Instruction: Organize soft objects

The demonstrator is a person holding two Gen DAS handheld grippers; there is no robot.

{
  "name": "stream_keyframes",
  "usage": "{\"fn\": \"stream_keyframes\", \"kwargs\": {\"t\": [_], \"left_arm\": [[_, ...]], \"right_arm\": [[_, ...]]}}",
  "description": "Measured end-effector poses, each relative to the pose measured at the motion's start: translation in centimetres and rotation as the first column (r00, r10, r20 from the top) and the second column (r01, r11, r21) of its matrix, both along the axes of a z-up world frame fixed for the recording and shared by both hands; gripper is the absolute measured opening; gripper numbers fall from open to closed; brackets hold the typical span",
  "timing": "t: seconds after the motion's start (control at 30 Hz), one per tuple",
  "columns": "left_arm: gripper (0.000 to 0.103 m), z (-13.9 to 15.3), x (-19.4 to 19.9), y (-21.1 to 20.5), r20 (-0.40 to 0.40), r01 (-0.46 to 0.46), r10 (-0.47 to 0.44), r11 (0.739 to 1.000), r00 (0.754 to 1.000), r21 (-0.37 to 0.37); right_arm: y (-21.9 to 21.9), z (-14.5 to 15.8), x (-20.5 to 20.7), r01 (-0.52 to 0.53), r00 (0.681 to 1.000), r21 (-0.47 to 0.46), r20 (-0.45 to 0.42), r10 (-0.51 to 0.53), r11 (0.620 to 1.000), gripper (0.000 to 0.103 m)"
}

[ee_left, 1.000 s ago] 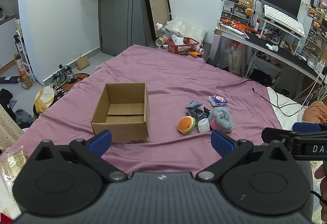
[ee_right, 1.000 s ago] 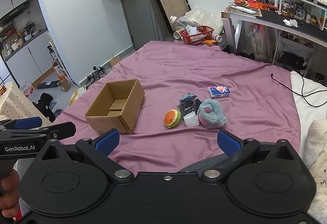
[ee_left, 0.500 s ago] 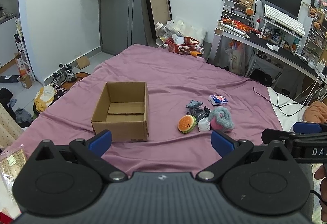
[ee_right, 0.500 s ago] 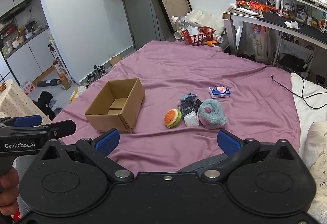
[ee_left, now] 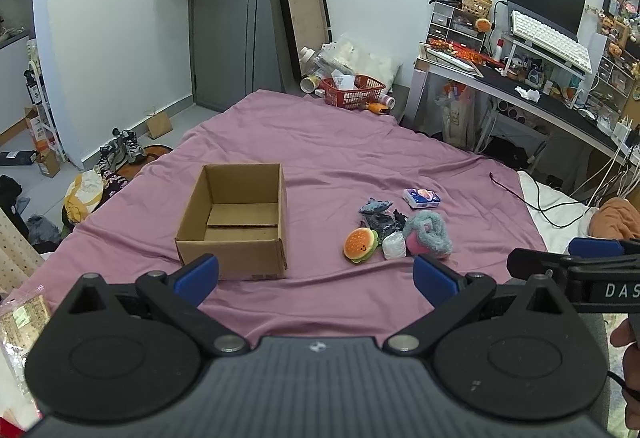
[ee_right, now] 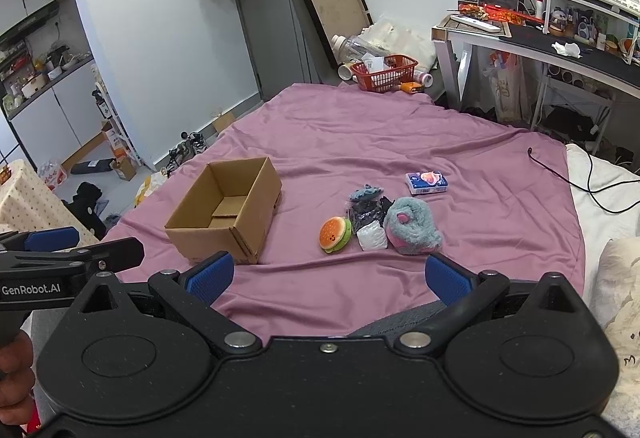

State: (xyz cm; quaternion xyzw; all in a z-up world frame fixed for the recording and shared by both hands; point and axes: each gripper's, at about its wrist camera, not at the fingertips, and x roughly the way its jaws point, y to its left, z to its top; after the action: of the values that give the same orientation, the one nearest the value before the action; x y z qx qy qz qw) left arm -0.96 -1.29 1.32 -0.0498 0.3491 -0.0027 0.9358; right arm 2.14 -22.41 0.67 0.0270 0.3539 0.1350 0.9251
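Note:
An empty open cardboard box [ee_left: 236, 222] [ee_right: 224, 212] stands on a purple bedsheet [ee_left: 320, 158] [ee_right: 360, 142]. To its right lies a cluster: a burger plush [ee_left: 361, 244] [ee_right: 334, 234], a small white packet [ee_left: 394, 245] [ee_right: 372, 238], a dark bundle [ee_left: 380, 220] [ee_right: 366, 208], a grey-pink fluffy plush [ee_left: 427, 234] [ee_right: 412, 226] and a blue tissue pack [ee_left: 422, 198] [ee_right: 426, 183]. My left gripper [ee_left: 316, 276] and right gripper [ee_right: 327, 276] both hover open and empty near the bed's front edge, well short of the objects.
A red basket [ee_left: 354, 91] and bottles sit past the bed's far edge. A cluttered desk [ee_left: 520, 86] runs along the right, with a black cable [ee_left: 532, 198] trailing onto the bed. Shoes and bags lie on the floor at left [ee_left: 120, 154]. A hand [ee_right: 12, 374] holds the other gripper.
Both views have shifted very slightly; the objects and the box lie where they were. Both grippers stay open.

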Motion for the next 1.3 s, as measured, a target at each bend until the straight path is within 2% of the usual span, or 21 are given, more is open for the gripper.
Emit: {"fn": "stream_keyframes", "kwargs": {"t": [0.6, 0.73, 0.87, 1.13, 1.3], "left_arm": [[0.103, 0.6, -0.3, -0.5, 0.018, 0.015, -0.015, 1.000, 1.000, 0.007], [0.103, -0.2, 0.5, -0.2, -0.011, 0.015, -0.015, 0.999, 1.000, -0.033], [0.103, -0.7, 1.5, -0.8, -0.021, 0.010, -0.010, 1.000, 1.000, 0.002], [0.103, -1.9, 4.0, -1.4, -0.059, 0.012, -0.013, 1.000, 0.998, -0.014], [0.102, -2.6, 5.3, -1.6, -0.048, 0.003, -0.005, 1.000, 0.999, -0.030]], "right_arm": [[-1.4, 0.1, 1.1, 0.035, 0.999, -0.007, 0.006, -0.035, 0.999, 0.103], [-2.1, 0.1, 1.7, 0.039, 0.999, -0.005, 0.010, -0.039, 0.999, 0.103], [-2.9, 0.1, 2.8, 0.014, 1.000, -0.038, 0.015, -0.013, 0.999, 0.103], [-5.3, -0.7, 5.8, 0.011, 1.000, -0.027, -0.017, -0.011, 1.000, 0.103], [-6.5, -1.5, 7.8, 0.010, 0.999, 0.024, -0.045, -0.009, 1.000, 0.103]]}}
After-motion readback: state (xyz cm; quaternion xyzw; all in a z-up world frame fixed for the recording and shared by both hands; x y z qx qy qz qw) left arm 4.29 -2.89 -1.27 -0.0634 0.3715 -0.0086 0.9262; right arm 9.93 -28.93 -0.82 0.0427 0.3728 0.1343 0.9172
